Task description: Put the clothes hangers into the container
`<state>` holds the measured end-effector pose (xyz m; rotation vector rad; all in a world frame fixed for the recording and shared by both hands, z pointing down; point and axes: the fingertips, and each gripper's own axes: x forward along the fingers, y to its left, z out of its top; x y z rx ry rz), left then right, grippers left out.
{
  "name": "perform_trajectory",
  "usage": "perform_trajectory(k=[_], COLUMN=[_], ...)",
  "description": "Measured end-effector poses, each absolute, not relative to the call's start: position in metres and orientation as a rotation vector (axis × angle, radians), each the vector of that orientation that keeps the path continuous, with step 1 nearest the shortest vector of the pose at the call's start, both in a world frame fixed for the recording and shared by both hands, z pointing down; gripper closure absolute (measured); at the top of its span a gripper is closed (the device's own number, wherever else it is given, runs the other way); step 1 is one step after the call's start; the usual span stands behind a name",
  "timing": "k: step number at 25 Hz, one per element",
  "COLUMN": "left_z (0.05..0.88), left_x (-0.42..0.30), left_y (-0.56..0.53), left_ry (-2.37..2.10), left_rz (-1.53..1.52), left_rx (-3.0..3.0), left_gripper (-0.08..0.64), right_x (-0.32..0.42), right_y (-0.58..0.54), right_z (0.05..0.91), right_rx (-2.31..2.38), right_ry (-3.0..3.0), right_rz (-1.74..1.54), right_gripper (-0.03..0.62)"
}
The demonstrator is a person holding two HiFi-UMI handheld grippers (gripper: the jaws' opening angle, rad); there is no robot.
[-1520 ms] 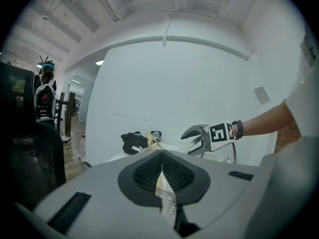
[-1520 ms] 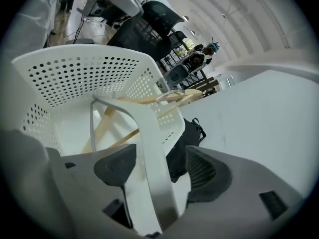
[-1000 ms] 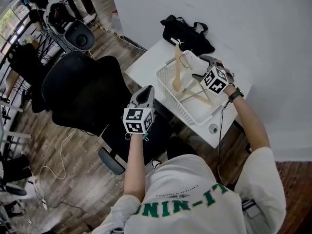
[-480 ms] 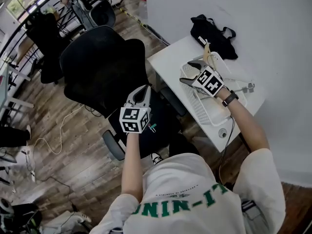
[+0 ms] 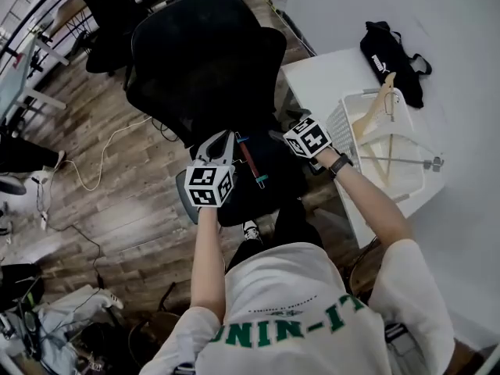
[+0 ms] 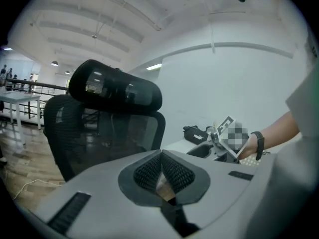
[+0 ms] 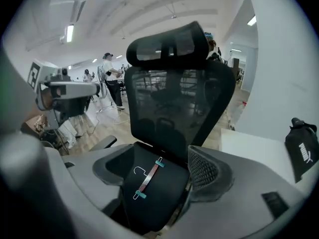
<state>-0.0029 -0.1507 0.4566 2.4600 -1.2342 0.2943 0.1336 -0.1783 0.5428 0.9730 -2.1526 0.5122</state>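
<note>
A metal clip hanger point(image 5: 251, 161) with teal clips lies on the seat of the black office chair point(image 5: 205, 61). In the right gripper view this hanger point(image 7: 147, 176) shows low between the jaws, some way ahead. My right gripper point(image 5: 283, 133) hovers over the seat's right edge, open and empty, its jaws slightly narrower than a moment ago. My left gripper point(image 5: 225, 137) is over the seat's near left, shut on nothing, with its pads point(image 6: 149, 171) meeting at the tips. The white basket point(image 5: 344, 123) on the table holds wooden hangers point(image 5: 375, 109).
The white table point(image 5: 320, 73) stands against the wall at the right, with a black bag point(image 5: 391, 49) at its far end. A metal hanger bar point(image 5: 406, 161) lies across the basket. Cables trail over the wooden floor point(image 5: 117, 201), and more chairs and desks stand at the upper left.
Both grippers have swung left, away from the table. The right gripper has left the basket and come down over the chair seat. The left gripper has moved over the seat too.
</note>
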Motion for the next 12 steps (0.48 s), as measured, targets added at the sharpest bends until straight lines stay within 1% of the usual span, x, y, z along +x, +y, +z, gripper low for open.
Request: perform_trajectory(k=[6,12], left_z=[0.518,0.599], left_x=[-0.042,-0.055], left_y=[-0.15,-0.148], left_ry=[-1.281,-1.3], left_rz=[0.319,0.388], left_rx=[2.356,2.227], left_gripper=[0.545,0.545], right_x=[0.085,0.053], right_y=[-0.159,-0.134], right_z=[0.655,0.763], right_rx=[0.972,0.912], right_ry=[-2.128,-2.077], right_rz=[0.699,0.888], right_gripper=[0.256,0.265])
